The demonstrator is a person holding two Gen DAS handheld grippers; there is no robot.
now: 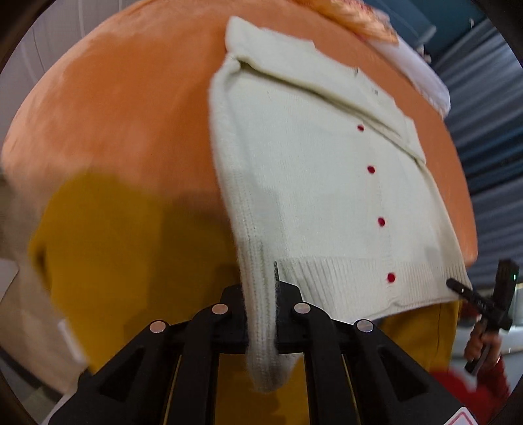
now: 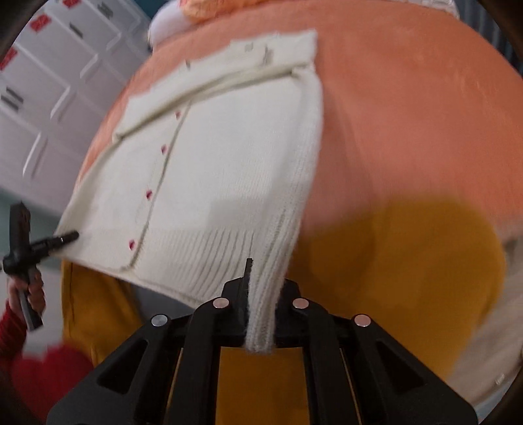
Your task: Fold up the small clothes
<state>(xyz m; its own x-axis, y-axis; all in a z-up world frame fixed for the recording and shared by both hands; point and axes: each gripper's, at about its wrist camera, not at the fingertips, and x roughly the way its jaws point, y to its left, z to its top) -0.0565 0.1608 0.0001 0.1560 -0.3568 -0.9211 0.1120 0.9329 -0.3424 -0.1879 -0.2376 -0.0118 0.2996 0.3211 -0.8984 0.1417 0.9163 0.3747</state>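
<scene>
A cream knit cardigan with red buttons lies front up on an orange plush surface. My left gripper is shut on the ribbed cuff of the sleeve that runs down the cardigan's left side, and the cuff hangs through the fingers. In the right wrist view the same cardigan is in sight, and my right gripper is shut on the other sleeve's cuff. Each gripper also appears in the other's view beside the hem: the right gripper and the left gripper.
Orange and white clothes lie piled at the far edge of the surface. A mustard-yellow cloth shows below the near edge. White drawer units with red labels stand on one side, a blue ribbed wall on the other. A hand with a red sleeve holds the left gripper.
</scene>
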